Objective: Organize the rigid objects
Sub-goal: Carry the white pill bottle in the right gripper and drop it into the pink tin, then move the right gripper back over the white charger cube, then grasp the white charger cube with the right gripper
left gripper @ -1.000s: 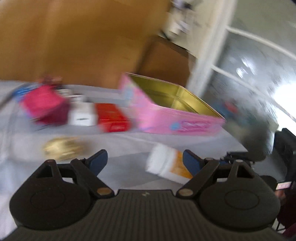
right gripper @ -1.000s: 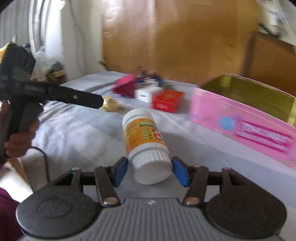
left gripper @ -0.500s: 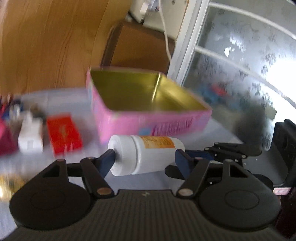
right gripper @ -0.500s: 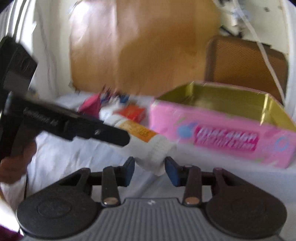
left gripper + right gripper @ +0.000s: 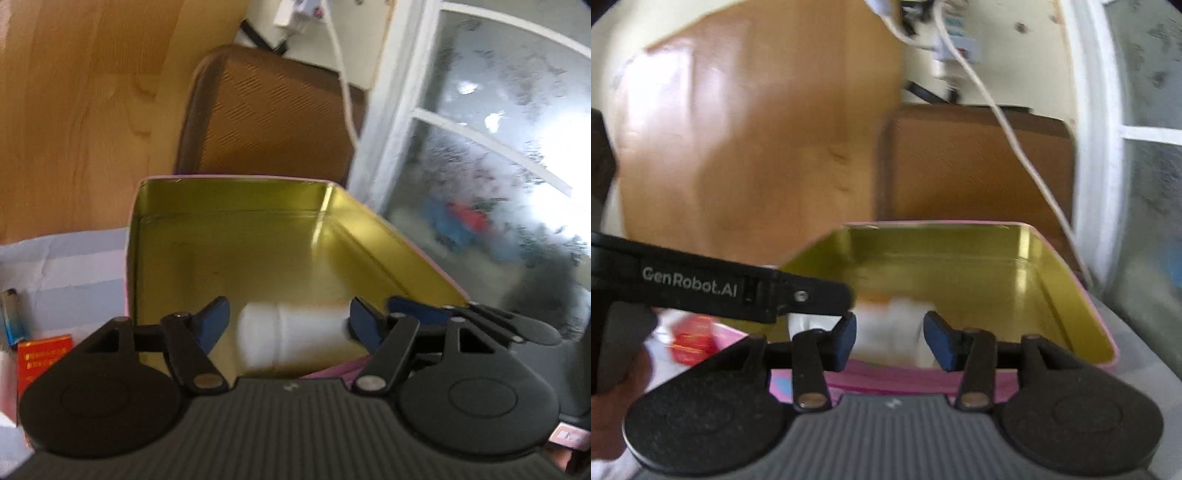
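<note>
Hovering white bottle point(image 5: 295, 334) over pink tin point(image 5: 229, 236), between 2 claws

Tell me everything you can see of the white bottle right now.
The white bottle looks like smooth plastic, blurred, lying on its side over the near end of the open pink tin. In the left wrist view its ribbed cap end points left; the right wrist view shows a trace of orange label. It sits lengthwise between the left gripper pads and crosswise between the right gripper pads. Whether either pair presses on it, or it touches the tin floor, is unclear.
</note>
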`<act>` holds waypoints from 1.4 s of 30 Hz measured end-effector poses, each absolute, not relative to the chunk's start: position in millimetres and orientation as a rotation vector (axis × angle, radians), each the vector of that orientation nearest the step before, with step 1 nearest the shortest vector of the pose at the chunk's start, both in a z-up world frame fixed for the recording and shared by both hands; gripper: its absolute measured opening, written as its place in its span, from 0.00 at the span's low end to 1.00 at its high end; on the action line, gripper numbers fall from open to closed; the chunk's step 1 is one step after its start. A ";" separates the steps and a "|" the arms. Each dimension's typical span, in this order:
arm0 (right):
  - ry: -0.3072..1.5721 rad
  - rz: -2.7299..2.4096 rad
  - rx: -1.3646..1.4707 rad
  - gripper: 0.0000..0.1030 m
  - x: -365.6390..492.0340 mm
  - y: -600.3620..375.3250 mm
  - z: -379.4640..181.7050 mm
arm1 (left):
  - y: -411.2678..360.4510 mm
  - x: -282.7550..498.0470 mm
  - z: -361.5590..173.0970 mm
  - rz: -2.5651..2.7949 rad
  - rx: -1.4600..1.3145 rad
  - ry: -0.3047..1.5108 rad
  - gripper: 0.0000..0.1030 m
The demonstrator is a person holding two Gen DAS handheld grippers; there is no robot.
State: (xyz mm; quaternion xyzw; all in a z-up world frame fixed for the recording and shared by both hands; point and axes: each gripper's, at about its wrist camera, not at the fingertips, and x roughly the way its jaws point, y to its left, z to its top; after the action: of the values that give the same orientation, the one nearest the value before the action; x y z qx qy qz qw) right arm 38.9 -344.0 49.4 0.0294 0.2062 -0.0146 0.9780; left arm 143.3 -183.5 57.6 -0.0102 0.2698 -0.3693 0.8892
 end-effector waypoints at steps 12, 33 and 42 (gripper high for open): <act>0.366 0.225 0.192 0.43 -5.0 -313.8 58.1 | -6.9 46.1 47.6 -0.660 -0.084 0.453 0.72; 0.739 0.395 -0.150 0.63 169.3 -98.7 23.5 | 101.4 53.4 7.3 -0.346 -0.213 0.508 0.72; 0.712 0.582 -0.143 0.54 57.4 -150.7 28.2 | 101.5 45.3 8.9 -0.407 -0.231 0.476 0.72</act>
State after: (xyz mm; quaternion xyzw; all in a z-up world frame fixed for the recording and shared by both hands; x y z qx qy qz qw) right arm 57.4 -150.7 28.2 -0.0688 0.3433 0.2804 0.8937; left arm 45.3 101.5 8.9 -0.1134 0.2334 -0.1995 0.9449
